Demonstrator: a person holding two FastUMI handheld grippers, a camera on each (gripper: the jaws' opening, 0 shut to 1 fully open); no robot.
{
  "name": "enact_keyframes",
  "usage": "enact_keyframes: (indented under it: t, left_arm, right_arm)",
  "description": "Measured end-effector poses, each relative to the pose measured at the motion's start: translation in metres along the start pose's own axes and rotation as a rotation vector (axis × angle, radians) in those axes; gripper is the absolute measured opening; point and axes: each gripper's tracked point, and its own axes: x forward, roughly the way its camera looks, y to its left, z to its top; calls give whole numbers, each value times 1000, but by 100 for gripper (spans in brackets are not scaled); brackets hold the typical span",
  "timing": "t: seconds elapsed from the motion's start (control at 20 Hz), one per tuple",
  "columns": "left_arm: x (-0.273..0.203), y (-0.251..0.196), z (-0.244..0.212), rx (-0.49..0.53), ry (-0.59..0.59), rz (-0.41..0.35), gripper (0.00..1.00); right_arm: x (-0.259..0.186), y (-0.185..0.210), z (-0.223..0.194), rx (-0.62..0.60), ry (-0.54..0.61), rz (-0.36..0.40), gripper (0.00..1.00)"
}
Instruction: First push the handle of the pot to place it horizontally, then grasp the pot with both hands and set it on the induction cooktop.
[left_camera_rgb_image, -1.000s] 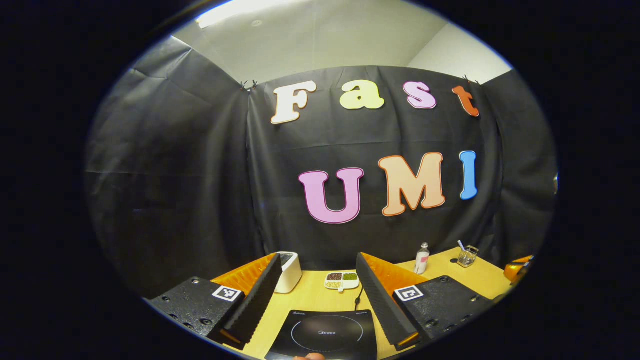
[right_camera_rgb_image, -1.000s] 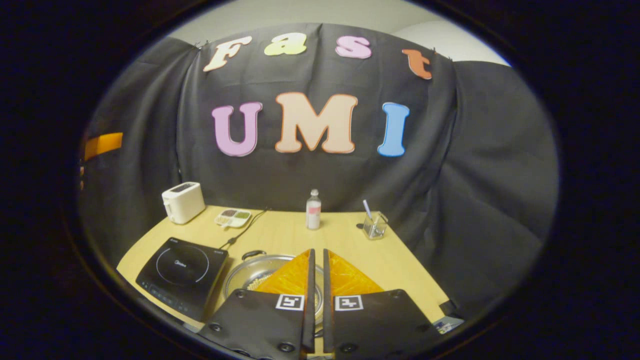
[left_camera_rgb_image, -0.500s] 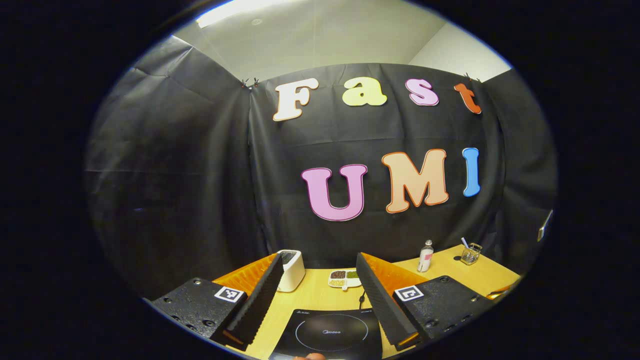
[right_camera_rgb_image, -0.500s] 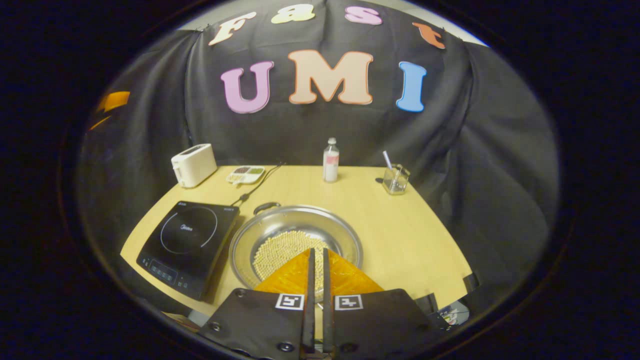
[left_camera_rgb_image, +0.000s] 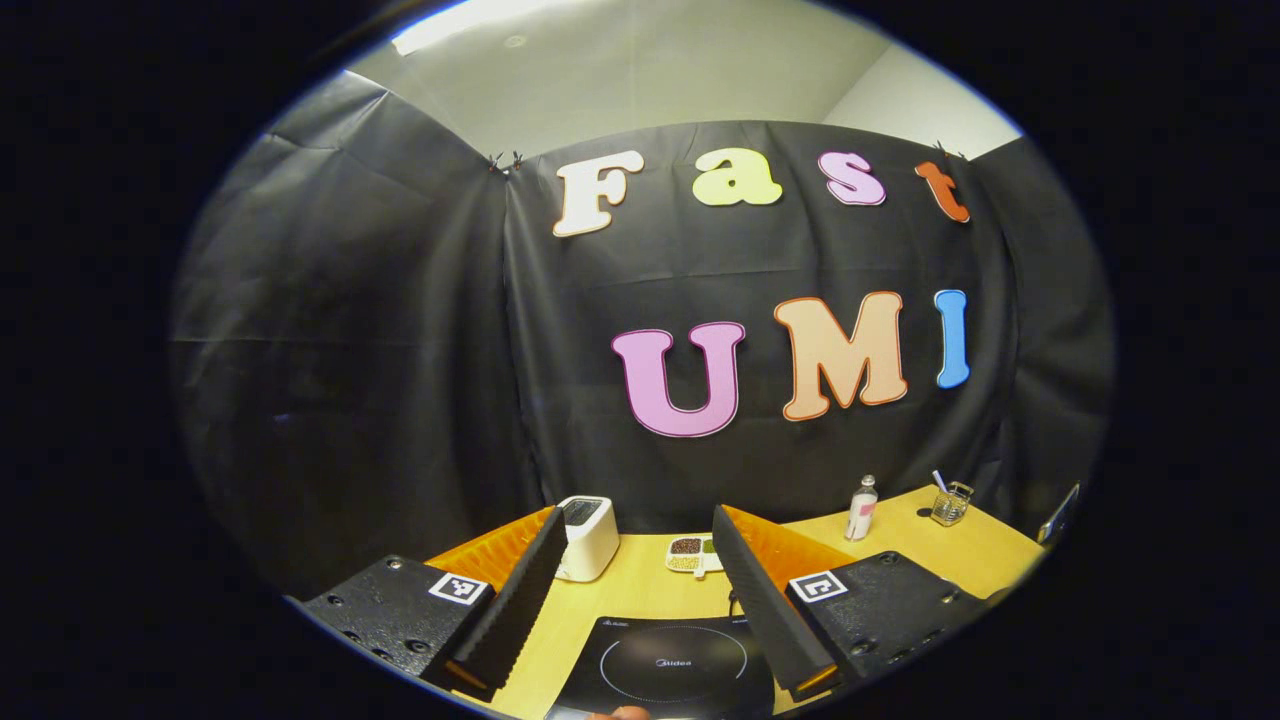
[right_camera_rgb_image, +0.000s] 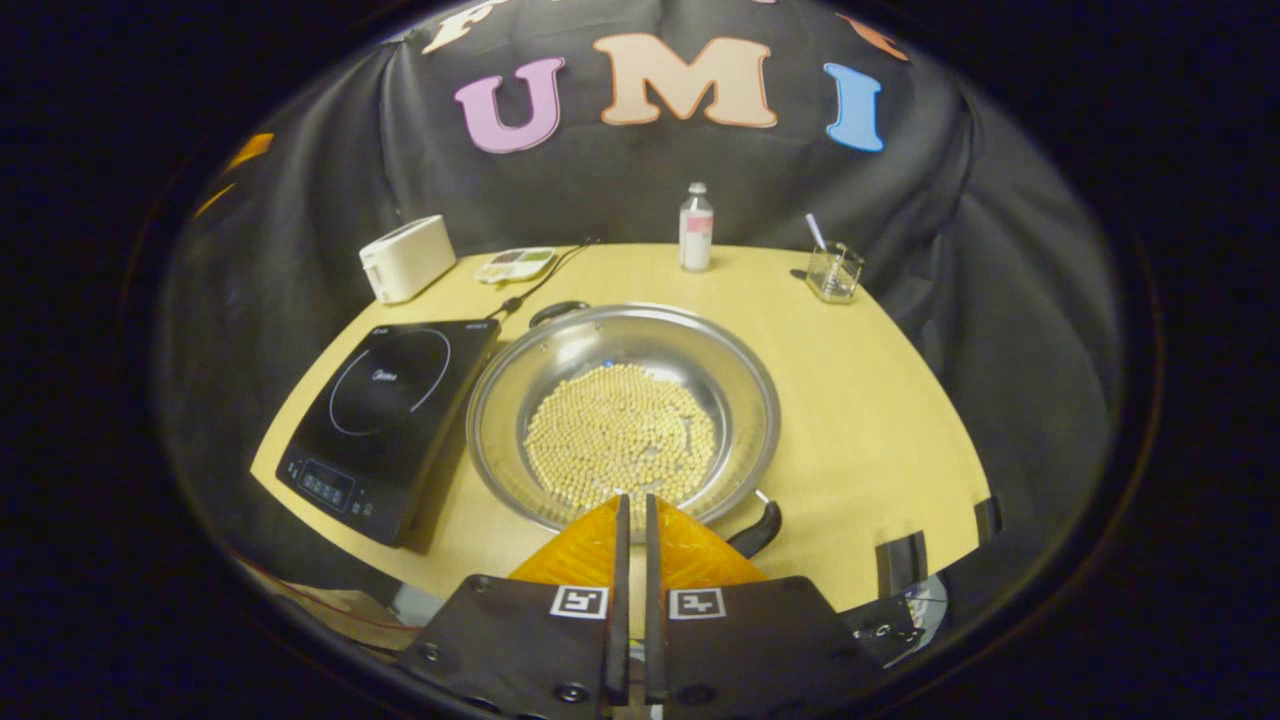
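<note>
A wide steel pot (right_camera_rgb_image: 745, 385) holding small pale beans sits on the wooden table (right_camera_rgb_image: 870, 400) in the right gripper view. One dark handle (right_camera_rgb_image: 757, 528) is at its near rim, the other handle (right_camera_rgb_image: 558, 312) at its far rim. A black induction cooktop (right_camera_rgb_image: 385, 415) lies just left of the pot. My right gripper (right_camera_rgb_image: 632, 500) is shut with nothing between its fingers, its tips above the pot's near rim. In the left gripper view my left gripper (left_camera_rgb_image: 632, 550) is open, held above the cooktop (left_camera_rgb_image: 670, 665).
Along the table's back stand a white toaster (right_camera_rgb_image: 405, 258), a divided dish of beans (right_camera_rgb_image: 515, 264), a small bottle (right_camera_rgb_image: 695, 228) and a glass holder (right_camera_rgb_image: 832, 272). The cooktop's cord (right_camera_rgb_image: 540, 285) runs toward the back. The table's front edge lies close below my right gripper.
The right gripper view has tilted down and moved in, so the whole pot and its near handle now show. The left gripper view has drifted slightly; its gripper stays open.
</note>
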Motion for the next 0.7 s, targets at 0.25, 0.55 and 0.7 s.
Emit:
enact_keyframes:
  t: [0.25, 0.55, 0.7]
  left_arm:
    - [-1, 3, 1, -1, 4, 19, 94]
    - [-4, 7, 2, 17, 11, 71, 94]
    - [-6, -1, 1, 9, 23, 78, 94]
  right_arm:
    - [16, -3, -22, -28, 74, 21, 8]
    - [25, -17, -29, -27, 108, 43, 10]
    - [31, -33, -26, -40, 118, 30, 6]
